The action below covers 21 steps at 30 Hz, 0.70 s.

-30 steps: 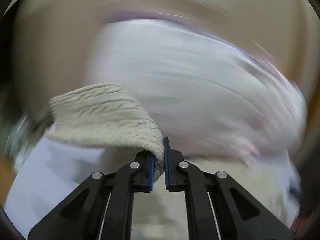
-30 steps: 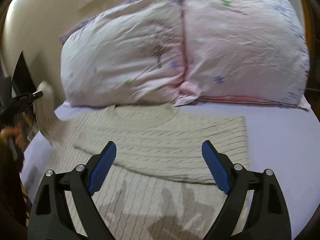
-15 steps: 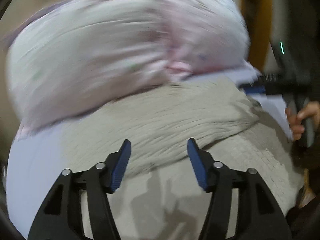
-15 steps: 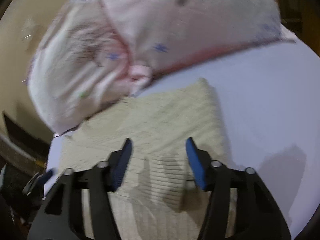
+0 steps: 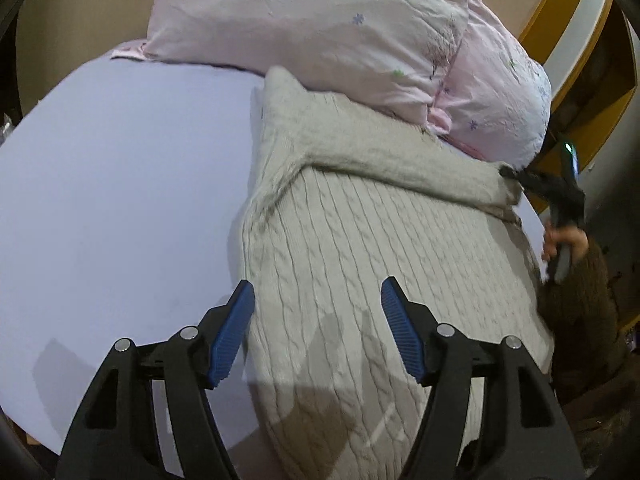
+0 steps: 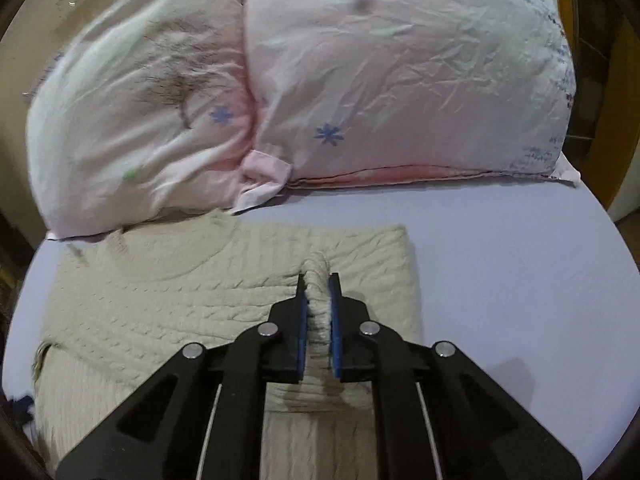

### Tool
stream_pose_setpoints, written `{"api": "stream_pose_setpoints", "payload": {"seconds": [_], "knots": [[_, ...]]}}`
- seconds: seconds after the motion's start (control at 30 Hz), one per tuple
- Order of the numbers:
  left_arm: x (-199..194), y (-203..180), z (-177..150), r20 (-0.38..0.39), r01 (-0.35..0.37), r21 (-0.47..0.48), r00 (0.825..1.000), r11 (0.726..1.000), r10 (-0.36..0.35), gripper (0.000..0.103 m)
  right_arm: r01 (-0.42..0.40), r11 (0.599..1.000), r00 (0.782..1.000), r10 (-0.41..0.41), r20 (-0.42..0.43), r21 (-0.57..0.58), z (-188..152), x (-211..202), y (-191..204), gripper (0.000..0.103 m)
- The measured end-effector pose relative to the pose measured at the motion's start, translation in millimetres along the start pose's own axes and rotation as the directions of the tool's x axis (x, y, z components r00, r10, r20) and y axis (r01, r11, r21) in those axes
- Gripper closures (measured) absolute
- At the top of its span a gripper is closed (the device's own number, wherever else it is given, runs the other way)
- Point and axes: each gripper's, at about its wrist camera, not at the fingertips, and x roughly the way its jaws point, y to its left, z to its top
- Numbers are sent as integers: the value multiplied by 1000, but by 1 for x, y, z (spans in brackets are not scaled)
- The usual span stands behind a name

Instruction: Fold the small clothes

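Observation:
A cream cable-knit sweater lies flat on the lavender bed sheet, with a sleeve folded across its upper part. My left gripper is open and empty, hovering over the sweater's lower left edge. In the right wrist view my right gripper is shut on a pinched ridge of the sweater near its right side. The right gripper also shows in the left wrist view at the sleeve's end.
Two pink flowered pillows lie against the headboard just beyond the sweater, also in the left wrist view. Bare sheet lies to the right of the sweater. A wooden frame stands at the far right.
My left gripper let go of the sleeve, opened and swung over the sweater's lower edge. My right gripper moved down onto the sweater and closed on a fold of it.

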Motion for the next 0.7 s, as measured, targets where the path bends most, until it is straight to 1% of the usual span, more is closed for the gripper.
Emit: {"api": "stream_pose_setpoints", "payload": {"seconds": [0.03, 0.07, 0.1, 0.13, 0.2, 0.23, 0.3, 0.33, 0.37, 0.4, 0.43, 0.5, 0.53, 0.6, 0.63, 0.67, 0.7], "knots": [[-2, 2, -2, 1, -5, 4, 1000, 1000, 5, 35, 7, 1000, 1000, -7, -23, 14, -2, -1, -2, 68], [-3, 0, -4, 0, -3, 9, 1000, 1000, 3, 35, -10, 1000, 999, 11, -36, 28, -10, -10, -6, 50], [-4, 0, -7, -3, 5, 7, 1000, 1000, -5, 34, -25, 999, 999, 26, -35, 31, -17, -18, -7, 42], [-7, 2, -12, -6, 12, 3, 1000, 1000, -12, 33, -32, 999, 999, 33, -31, 32, -26, -29, -9, 34], [-8, 3, -17, -9, 19, -8, 1000, 1000, -19, 33, -43, 998, 998, 45, -54, 48, -59, -52, -25, 34], [-11, 4, -20, -1, 26, -9, 1000, 1000, -26, 33, -57, 996, 996, 61, -67, 66, -70, -59, -32, 35], [-15, 4, -27, -2, 56, -17, 998, 998, -56, 33, -103, 986, 987, 117, -106, 128, -103, -74, -52, 48], [-17, 3, -30, -3, 70, -18, 998, 997, -70, 33, -123, 981, 982, 143, -125, 152, -117, -79, -58, 56], [-20, 2, -36, -2, 89, -16, 996, 996, -89, 33, -148, 973, 973, 175, -147, 177, -135, -84, -64, 61], [-21, 0, -38, 0, 95, -12, 995, 995, -95, 33, -183, 966, 971, 206, -120, 181, -151, -97, -68, 63], [-23, -3, -42, 0, 104, -9, 995, 995, -104, 33, -207, 961, 965, 231, -124, 183, -160, -102, -68, 66], [-29, -6, -54, -1, 137, -10, 991, 991, -137, 34, -314, 926, 932, 343, -120, 209, -188, -118, -69, 70], [-32, -8, -59, 0, 148, -14, 989, 989, -148, 37, -355, 909, 917, 384, -108, 218, -199, -125, -70, 70], [-37, -9, -68, 1, 166, -28, 986, 986, -166, 44, -463, 847, 860, 501, -99, 262, -222, -133, -74, 74], [-39, -8, -73, 1, 182, -45, 983, 982, -182, 50, -500, 818, 835, 542, -91, 286, -230, -133, -75, 80], [-39, -7, -75, -1, 196, -58, 980, 979, -197, 60, -534, 786, 808, 583, -86, 312, -239, -132, -77, 92], [-38, -7, -78, -9, 217, -77, 976, 973, -219, 67, -561, 758, 784, 615, -81, 333, -244, -129, -78, 95]]}}
